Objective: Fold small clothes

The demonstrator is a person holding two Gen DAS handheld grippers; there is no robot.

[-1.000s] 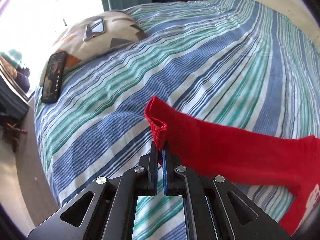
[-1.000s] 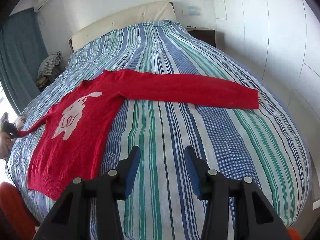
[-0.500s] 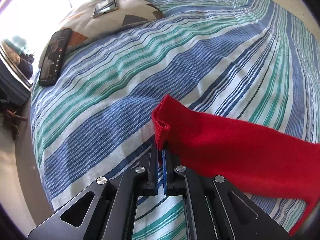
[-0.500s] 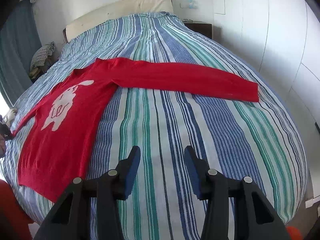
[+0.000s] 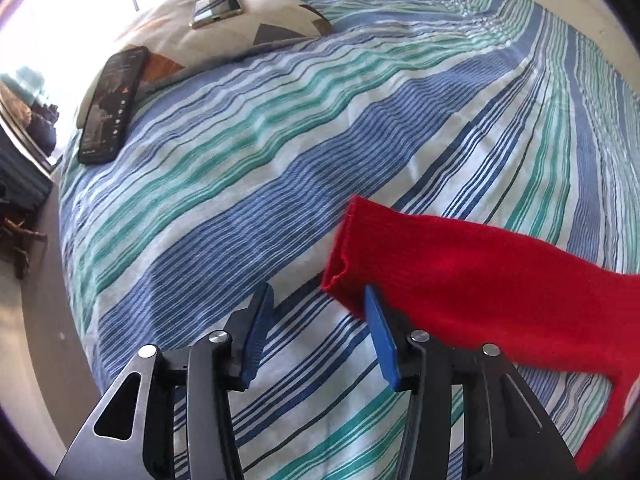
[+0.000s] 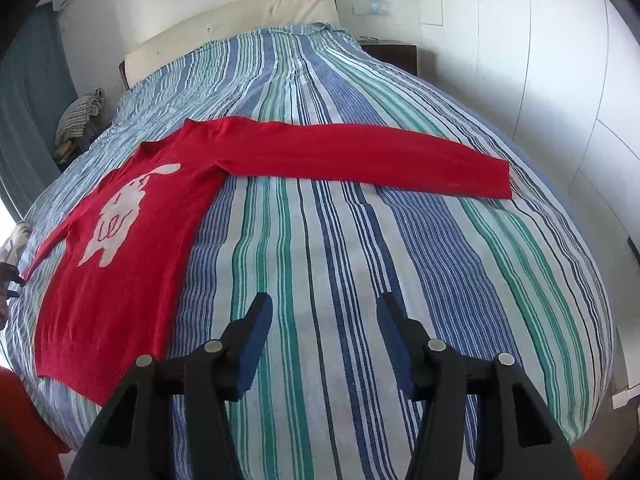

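Note:
A small red sweater (image 6: 120,264) with a white rabbit motif lies flat on the striped bedspread (image 6: 344,248), both sleeves spread out. Its right sleeve (image 6: 360,156) stretches toward the wall. In the left wrist view the other sleeve (image 5: 480,280) lies on the bed, its cuff (image 5: 344,256) just beyond my right-hand pad. My left gripper (image 5: 316,300) has its jaws opening, with only bedspread between them. My right gripper (image 6: 324,308) hovers above bare bedspread in front of the sweater, jaws opening too and nothing between them.
A patterned pillow (image 5: 240,36) at the bed's edge carries two phones, a dark one (image 5: 110,104) and a light one (image 5: 218,8). The headboard (image 6: 240,20), a nightstand (image 6: 394,52) and white wall panels lie beyond. Folded cloth (image 6: 78,114) sits by the teal curtain.
My left gripper, shut on the red cuff before, has spread its jaws and the cuff now rests on the bed. It also sank a little. The right gripper's jaws have widened slightly.

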